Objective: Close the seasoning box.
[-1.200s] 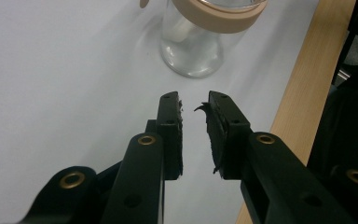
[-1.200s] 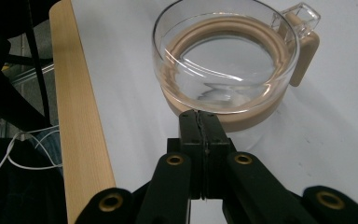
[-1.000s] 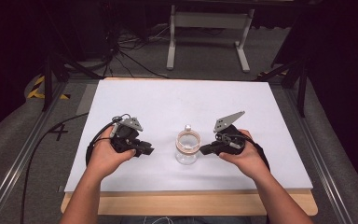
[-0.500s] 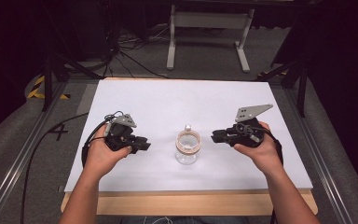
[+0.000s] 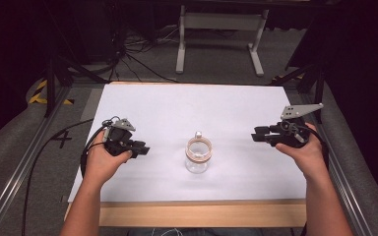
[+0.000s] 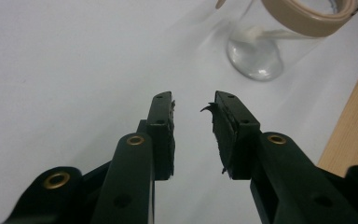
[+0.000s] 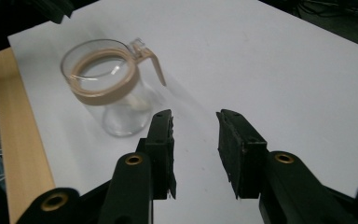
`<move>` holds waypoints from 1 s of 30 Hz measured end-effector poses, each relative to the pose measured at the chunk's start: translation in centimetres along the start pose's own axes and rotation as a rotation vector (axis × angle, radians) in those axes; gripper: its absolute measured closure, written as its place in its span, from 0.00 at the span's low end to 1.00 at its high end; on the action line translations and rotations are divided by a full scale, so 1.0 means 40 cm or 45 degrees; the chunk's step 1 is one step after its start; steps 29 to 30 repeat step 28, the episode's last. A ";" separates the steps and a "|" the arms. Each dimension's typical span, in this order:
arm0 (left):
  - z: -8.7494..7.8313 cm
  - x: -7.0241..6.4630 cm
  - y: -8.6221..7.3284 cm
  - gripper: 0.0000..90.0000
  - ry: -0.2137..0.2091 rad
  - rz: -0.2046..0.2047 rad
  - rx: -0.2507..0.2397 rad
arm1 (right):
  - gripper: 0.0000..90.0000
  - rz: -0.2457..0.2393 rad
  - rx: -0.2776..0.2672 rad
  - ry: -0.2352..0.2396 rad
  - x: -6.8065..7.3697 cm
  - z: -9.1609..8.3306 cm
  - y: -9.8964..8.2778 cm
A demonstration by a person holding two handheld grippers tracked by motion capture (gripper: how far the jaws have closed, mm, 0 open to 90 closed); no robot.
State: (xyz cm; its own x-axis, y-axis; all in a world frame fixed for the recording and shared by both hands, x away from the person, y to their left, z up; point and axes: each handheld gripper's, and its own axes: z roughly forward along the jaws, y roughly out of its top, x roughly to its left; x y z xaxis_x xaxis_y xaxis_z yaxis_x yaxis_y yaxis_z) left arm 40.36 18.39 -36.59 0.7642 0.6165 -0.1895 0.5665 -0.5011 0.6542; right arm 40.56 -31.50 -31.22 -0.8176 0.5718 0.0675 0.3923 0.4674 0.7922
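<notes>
A clear glass jar [image 5: 198, 156] with a tan ring around its mouth stands upright near the middle of the white sheet. In the right gripper view the jar [image 7: 109, 95] shows a tan lever at its rim and something pale inside. My left gripper [image 5: 141, 149] is held to the jar's left, open and empty, jaws pointing toward it. The jar's base [image 6: 256, 53] lies beyond the left gripper [image 6: 193, 100]. My right gripper [image 5: 256, 136] hovers well to the jar's right, open with nothing between its jaws [image 7: 195, 119].
The white sheet [image 5: 177, 110] covers the table, with a wooden edge [image 5: 202, 214] along the front. Metal rails run along both sides. A white stand [image 5: 219, 29] and cables sit on the floor beyond the table.
Both grippers have drawn outward from the jar; the right one moved farthest, from touching distance at the jar's rim to the sheet's right side. The jar stayed put.
</notes>
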 end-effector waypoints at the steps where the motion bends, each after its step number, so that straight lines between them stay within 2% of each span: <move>1: 0.003 0.004 -0.004 0.76 0.000 -0.018 -0.007 | 0.72 0.010 0.005 -0.014 -0.011 -0.003 -0.008; 2: 0.003 0.004 -0.004 0.76 0.000 -0.018 -0.007 | 0.72 0.010 0.005 -0.014 -0.011 -0.003 -0.008; 3: 0.004 0.009 -0.006 0.76 0.004 -0.020 -0.006 | 0.71 0.022 0.022 -0.044 -0.034 -0.005 -0.029; 4: 0.006 0.014 -0.008 0.76 0.006 -0.023 -0.001 | 0.71 0.022 0.022 -0.044 -0.034 -0.005 -0.029; 5: 0.007 0.018 -0.010 0.75 0.007 -0.028 0.002 | 0.71 0.030 0.042 -0.057 -0.053 -0.003 -0.048; 8: 0.018 0.031 -0.020 0.73 0.025 -0.036 -0.016 | 0.70 0.045 0.059 -0.064 -0.073 0.001 -0.068; 9: 0.023 0.041 -0.026 0.72 0.048 -0.030 -0.032 | 0.70 0.064 0.060 -0.069 -0.094 0.006 -0.089; 11: 0.026 0.044 -0.029 0.72 0.056 -0.039 -0.032 | 0.71 0.079 0.056 -0.066 -0.104 0.009 -0.099; 14: 0.032 0.052 -0.034 0.72 0.099 -0.040 -0.025 | 0.71 0.100 0.052 -0.072 -0.129 0.019 -0.127; 15: 0.037 0.055 -0.036 0.72 0.091 -0.053 -0.021 | 0.71 0.112 0.051 -0.070 -0.144 0.026 -0.143; 17: 0.040 0.059 -0.037 0.72 0.091 -0.048 -0.015 | 0.71 0.121 0.051 -0.071 -0.148 0.028 -0.148; 19: 0.052 0.068 -0.043 0.72 0.085 -0.069 -0.007 | 0.70 0.138 0.078 -0.078 -0.166 0.045 -0.172; 24: 0.062 0.079 -0.053 0.71 0.069 -0.094 -0.016 | 0.70 0.148 0.117 -0.097 -0.179 0.068 -0.193; 30: 0.066 0.085 -0.056 0.70 0.071 -0.095 -0.023 | 0.67 0.151 0.113 -0.094 -0.181 0.078 -0.197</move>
